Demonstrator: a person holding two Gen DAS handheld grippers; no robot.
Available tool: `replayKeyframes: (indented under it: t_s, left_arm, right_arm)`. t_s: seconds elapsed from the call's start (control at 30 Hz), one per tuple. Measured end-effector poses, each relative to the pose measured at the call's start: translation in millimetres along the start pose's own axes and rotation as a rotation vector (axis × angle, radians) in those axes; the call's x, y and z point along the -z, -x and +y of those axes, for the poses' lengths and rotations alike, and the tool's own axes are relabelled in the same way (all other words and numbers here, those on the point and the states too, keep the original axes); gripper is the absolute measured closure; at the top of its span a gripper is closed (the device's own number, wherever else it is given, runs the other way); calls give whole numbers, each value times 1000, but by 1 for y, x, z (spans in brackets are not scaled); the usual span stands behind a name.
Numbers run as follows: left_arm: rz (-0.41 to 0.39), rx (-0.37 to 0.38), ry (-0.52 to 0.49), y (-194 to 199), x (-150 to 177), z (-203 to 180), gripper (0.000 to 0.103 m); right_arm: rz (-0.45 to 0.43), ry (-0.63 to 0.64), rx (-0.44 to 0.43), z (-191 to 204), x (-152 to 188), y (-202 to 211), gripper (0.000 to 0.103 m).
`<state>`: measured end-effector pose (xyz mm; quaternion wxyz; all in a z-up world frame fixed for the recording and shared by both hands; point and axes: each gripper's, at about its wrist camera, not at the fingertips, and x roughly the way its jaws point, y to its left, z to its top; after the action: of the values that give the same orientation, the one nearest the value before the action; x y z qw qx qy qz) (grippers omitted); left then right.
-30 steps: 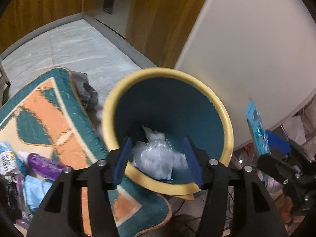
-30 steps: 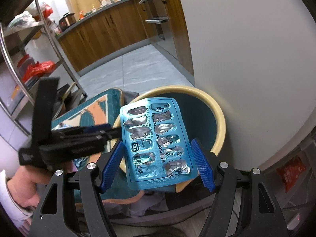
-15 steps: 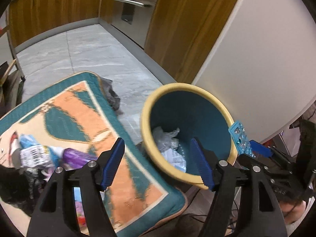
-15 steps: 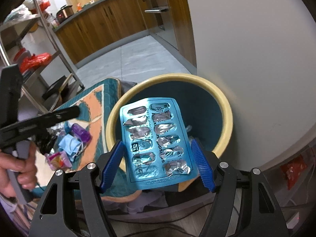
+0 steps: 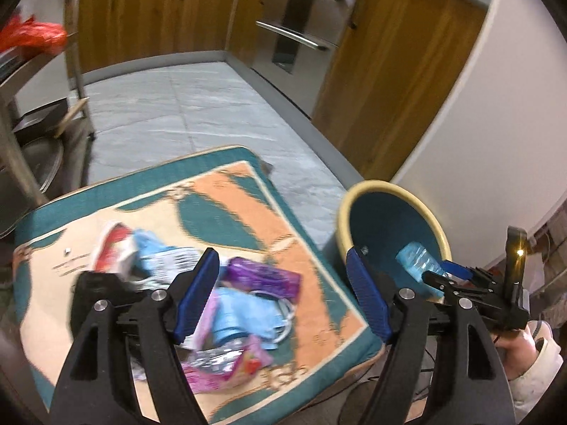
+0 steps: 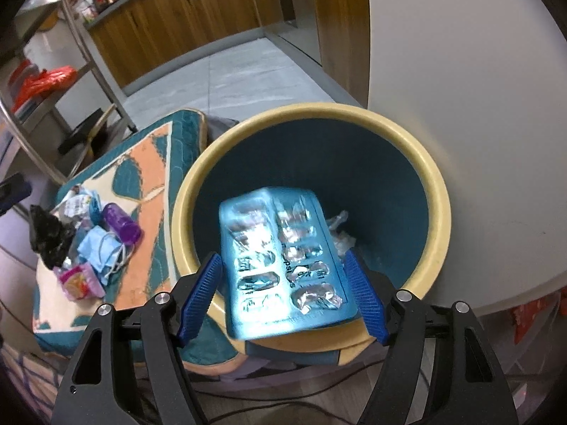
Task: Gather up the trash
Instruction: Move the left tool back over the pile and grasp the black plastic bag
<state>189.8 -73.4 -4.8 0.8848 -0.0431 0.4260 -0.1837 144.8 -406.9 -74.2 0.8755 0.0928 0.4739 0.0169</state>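
A teal bin with a yellow rim (image 6: 439, 212) stands by the white wall; it also shows in the left wrist view (image 5: 389, 187). My right gripper (image 6: 283, 297) is open over the bin's near rim. A blue blister pack (image 6: 283, 262) lies tilted and blurred between its fingers, over the bin's mouth, seen too in the left wrist view (image 5: 418, 264). Crumpled clear plastic (image 6: 340, 230) lies in the bin. My left gripper (image 5: 283, 297) is open and empty above a trash pile on the cushion: a purple bottle (image 5: 262, 278), blue masks (image 5: 244, 313), a pink wrapper (image 5: 230, 364).
The patterned teal and orange cushion (image 5: 219, 194) lies left of the bin. A metal rack (image 6: 88, 71) stands at the left. Wooden cabinets (image 5: 159, 10) and grey floor tiles (image 5: 198, 106) lie beyond. Cables run under the bin's near side.
My left gripper has swung left and back from the bin to above the trash pile. My right gripper has opened; the blister pack has tipped forward over the bin.
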Motion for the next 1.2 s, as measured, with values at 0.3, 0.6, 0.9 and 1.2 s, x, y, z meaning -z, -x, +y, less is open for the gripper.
replayKeyframes:
  t_s: [0.3, 0.6, 0.9, 1.2]
  left_arm:
    - [-54, -90, 112, 31, 7, 61, 28]
    - [-60, -163, 201, 45, 27, 112, 28]
    - [-32, -178, 254, 44, 45, 140, 28]
    - [54, -122, 229, 18, 57, 145, 30]
  right_arm:
    - [-51, 21, -56, 19, -6, 17, 24]
    - [-59, 42, -117, 44, -5, 25, 24]
    - [-34, 65, -184, 72, -3, 22, 23]
    - [4, 141, -218, 107, 5, 15, 23]
